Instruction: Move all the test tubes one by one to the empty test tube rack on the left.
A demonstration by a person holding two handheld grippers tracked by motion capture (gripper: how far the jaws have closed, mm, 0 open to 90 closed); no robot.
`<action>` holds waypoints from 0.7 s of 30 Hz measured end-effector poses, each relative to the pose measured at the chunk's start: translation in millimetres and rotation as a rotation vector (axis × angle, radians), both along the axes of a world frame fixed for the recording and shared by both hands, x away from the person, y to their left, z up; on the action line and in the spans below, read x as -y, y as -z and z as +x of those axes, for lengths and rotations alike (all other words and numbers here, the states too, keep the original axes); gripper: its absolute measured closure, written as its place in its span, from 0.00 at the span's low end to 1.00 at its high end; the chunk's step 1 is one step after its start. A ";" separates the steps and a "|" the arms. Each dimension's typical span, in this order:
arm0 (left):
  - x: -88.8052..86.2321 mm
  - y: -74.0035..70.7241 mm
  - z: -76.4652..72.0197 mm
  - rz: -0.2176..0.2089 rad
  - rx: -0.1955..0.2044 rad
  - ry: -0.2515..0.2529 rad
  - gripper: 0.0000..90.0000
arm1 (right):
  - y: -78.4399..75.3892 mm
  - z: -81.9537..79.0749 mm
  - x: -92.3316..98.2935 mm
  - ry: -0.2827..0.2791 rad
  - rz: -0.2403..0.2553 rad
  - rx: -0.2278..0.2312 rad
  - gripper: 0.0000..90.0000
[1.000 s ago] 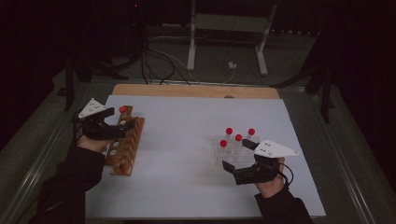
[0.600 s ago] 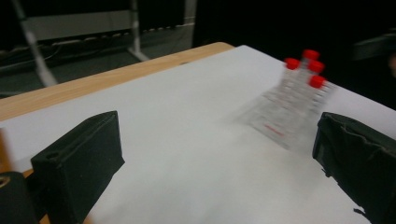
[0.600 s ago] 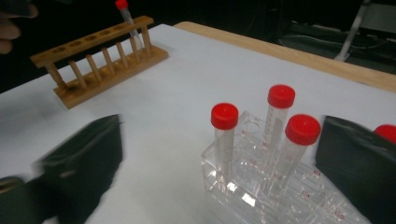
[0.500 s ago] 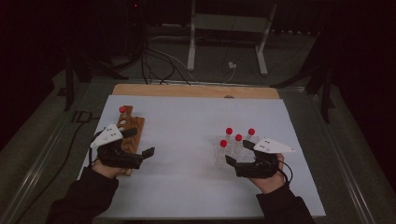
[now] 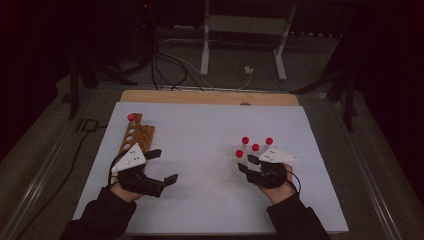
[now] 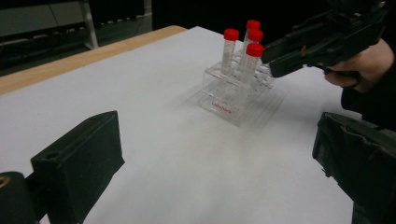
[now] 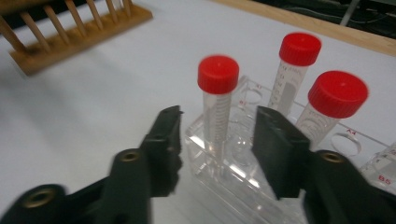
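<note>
A clear plastic rack [image 5: 239, 167] on the right of the white table holds several red-capped tubes. My right gripper [image 5: 245, 163] is at its near-left corner. In the right gripper view its jaws have just been closing and straddle the nearest tube [image 7: 216, 112], with a gap still showing on each side, so the right gripper [image 7: 217, 136] is open. A wooden rack [image 5: 136, 137] at the left carries one red-capped tube [image 5: 131, 117] at its far end. My left gripper [image 5: 164, 166] hovers just right of that rack, wide open and empty, pointing at the clear rack [image 6: 229, 100].
The white sheet [image 5: 200, 130] covers the table, with a wooden edge [image 5: 210, 97] at the back. Cables and a stand's legs lie on the dark floor beyond. In the left gripper view the right gripper [image 6: 322, 44] and its hand are at the upper right.
My left gripper left the wooden rack, swung toward the table's middle and came nearer. My right gripper sank to the clear rack and its jaws narrowed around a tube.
</note>
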State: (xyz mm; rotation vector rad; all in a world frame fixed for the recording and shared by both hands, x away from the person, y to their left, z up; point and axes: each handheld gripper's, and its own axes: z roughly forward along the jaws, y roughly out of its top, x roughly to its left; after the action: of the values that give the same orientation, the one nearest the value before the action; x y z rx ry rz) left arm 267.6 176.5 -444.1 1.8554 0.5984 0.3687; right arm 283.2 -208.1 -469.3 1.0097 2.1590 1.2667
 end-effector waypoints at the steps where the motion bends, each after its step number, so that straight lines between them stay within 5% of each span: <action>1: 0.2 0.5 0.0 0.002 0.000 0.002 0.03 | 1.4 1.6 -1.1 0.001 -0.017 0.002 0.60; 21: 0.1 2.9 2.0 0.005 -0.010 0.008 0.03 | 12.2 18.7 -16.7 0.005 -0.063 -0.034 0.82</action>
State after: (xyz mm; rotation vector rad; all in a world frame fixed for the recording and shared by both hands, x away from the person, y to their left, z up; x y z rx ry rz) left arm 269.5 176.4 -447.0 1.8644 0.5975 0.3562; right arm 301.8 -191.3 -481.5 1.0174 2.2059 1.1803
